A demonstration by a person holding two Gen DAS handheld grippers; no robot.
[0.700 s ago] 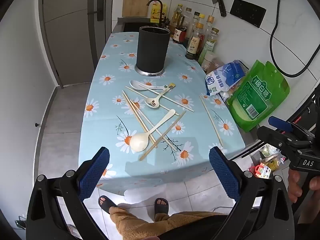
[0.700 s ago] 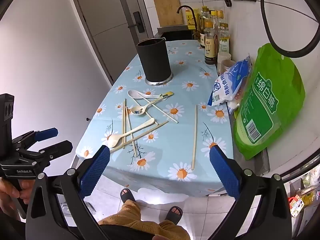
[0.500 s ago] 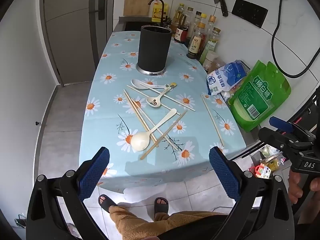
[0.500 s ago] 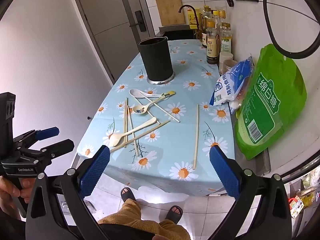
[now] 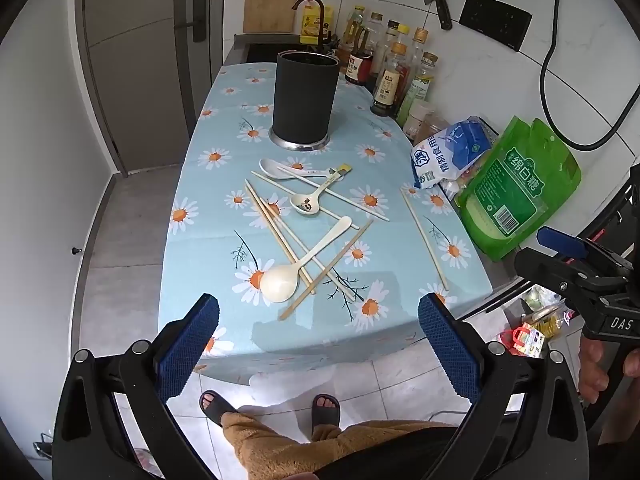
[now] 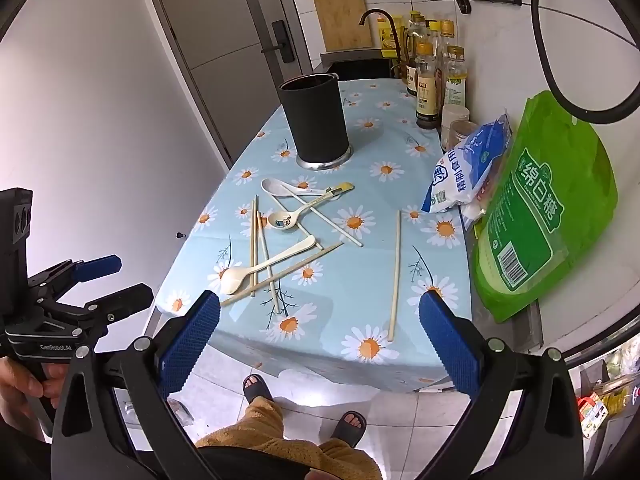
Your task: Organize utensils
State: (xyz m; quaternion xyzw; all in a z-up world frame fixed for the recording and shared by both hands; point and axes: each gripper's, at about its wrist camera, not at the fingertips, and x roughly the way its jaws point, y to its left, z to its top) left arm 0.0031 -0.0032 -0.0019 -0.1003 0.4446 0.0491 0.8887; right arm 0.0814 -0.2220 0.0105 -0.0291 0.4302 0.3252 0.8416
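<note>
A black utensil holder (image 5: 305,100) (image 6: 316,120) stands upright at the far middle of a daisy-print table (image 5: 216,216). Before it lie a large cream spoon (image 5: 298,266) (image 6: 256,266), two smaller white spoons (image 5: 310,202) (image 5: 280,170) and several crossed chopsticks (image 5: 276,236). One chopstick (image 5: 424,238) (image 6: 396,272) lies alone to the right. My left gripper (image 5: 318,340) is open and empty, short of the table's near edge. My right gripper (image 6: 320,336) is open and empty, also short of the near edge.
Sauce bottles (image 5: 394,76) line the far right wall. A blue-white bag (image 5: 452,152) and a green bag (image 5: 520,188) sit at the table's right side. A sink with a faucet (image 5: 310,12) is behind the holder. The person's feet (image 5: 272,404) stand below the table edge.
Both grippers have moved slightly closer to the table. Nothing on the table has moved.
</note>
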